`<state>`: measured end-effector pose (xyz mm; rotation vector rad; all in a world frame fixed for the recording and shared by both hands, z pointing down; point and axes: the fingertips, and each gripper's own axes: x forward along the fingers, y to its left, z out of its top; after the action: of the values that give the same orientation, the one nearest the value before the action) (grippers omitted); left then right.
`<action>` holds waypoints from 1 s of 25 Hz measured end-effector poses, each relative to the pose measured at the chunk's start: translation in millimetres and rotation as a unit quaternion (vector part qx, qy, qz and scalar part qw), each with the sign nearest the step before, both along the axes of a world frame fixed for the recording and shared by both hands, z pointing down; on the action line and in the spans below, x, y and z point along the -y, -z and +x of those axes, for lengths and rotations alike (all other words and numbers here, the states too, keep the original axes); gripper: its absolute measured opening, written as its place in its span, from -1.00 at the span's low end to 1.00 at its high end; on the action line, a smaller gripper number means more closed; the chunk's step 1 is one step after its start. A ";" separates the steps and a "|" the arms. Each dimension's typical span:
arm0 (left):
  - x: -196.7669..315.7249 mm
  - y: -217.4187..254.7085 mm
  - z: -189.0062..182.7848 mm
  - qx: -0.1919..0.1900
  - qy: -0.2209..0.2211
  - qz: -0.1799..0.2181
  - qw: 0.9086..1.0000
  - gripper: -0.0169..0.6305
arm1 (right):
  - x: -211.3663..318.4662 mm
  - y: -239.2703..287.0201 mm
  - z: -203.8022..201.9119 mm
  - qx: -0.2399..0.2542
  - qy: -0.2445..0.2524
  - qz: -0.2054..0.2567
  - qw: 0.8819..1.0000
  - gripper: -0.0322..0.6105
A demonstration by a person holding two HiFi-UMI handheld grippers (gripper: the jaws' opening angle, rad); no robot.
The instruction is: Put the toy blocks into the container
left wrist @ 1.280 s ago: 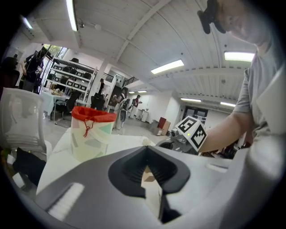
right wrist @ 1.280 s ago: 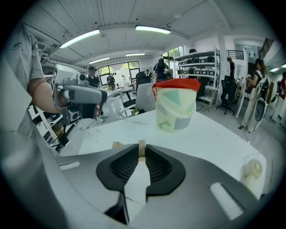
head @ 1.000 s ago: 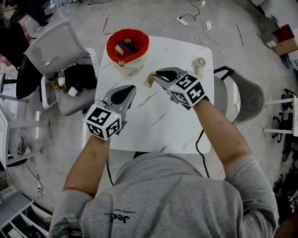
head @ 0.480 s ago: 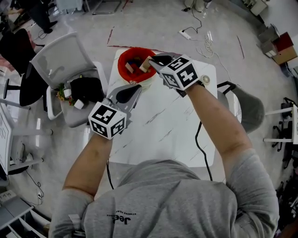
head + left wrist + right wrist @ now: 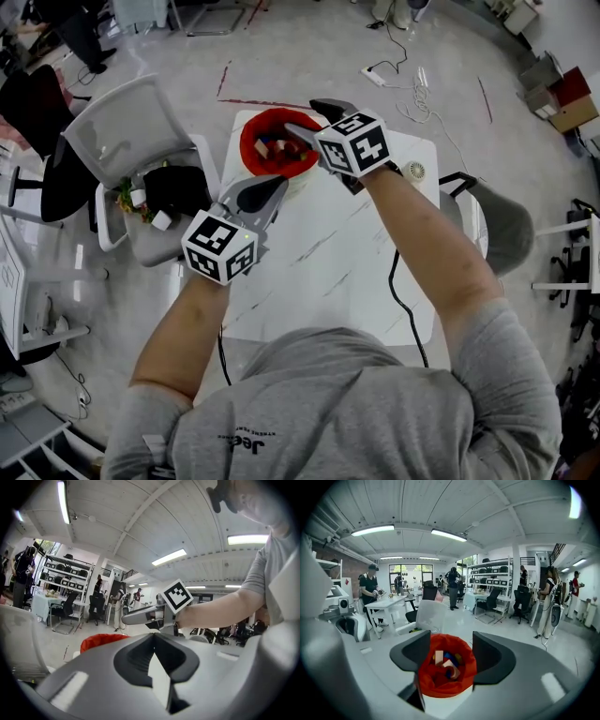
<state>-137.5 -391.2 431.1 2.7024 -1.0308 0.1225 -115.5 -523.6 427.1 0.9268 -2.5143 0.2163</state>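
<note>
While the left gripper (image 5: 275, 184) sits closed and empty, the right gripper (image 5: 300, 114) has just opened, empty, above the container (image 5: 250, 154).

Bright, even light from ceiling strips (image 5: 372, 530); faint shadows on the bench (image 5: 319, 262). The 2 gripper views bow at dark edges; the left tool (image 5: 153, 637) looks blurred, perhaps defocused.

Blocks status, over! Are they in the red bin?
Right gripper over red bin, jaws just opened, empty. Blocks inside. Left gripper shut, empty. Nothing blocking.
</note>
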 end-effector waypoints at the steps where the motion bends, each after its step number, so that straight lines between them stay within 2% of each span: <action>1: 0.3 0.5 1.9 -0.001 -0.003 0.001 1.000 -0.77 | -0.9 2.0 2.3 0.002 -0.001 0.002 1.000 -0.09; 5: -0.6 2.7 15.7 0.000 -0.021 0.005 1.000 -0.77 | -8.6 7.8 19.0 0.007 -0.007 0.007 1.000 -0.09; 8: -3.2 4.8 33.6 -0.003 -0.040 0.009 0.999 -0.77 | -20.3 15.7 42.3 0.028 -0.022 0.009 0.999 -0.09; 11: -10.0 6.9 64.2 -0.008 -0.069 0.011 0.998 -0.77 | -39.5 23.5 80.9 0.048 -0.048 0.012 0.998 -0.09; 14: -22.0 8.6 106.1 -0.016 -0.115 0.015 0.993 -0.77 | -63.7 28.3 133.0 0.058 -0.095 0.017 0.994 -0.09; 21: -86.8 19.9 235.2 -0.028 -0.243 0.020 0.969 -0.77 | -171.7 53.3 290.4 0.076 -0.222 0.038 0.971 -0.10; 25: -146.2 33.1 320.8 -0.036 -0.309 0.023 0.950 -0.77 | -270.8 69.7 397.2 0.089 -0.306 0.053 0.946 -0.10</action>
<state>183.3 -245.0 398.0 2.9453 -0.1362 0.1085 281.7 -252.8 357.4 1.7899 -2.3311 0.3702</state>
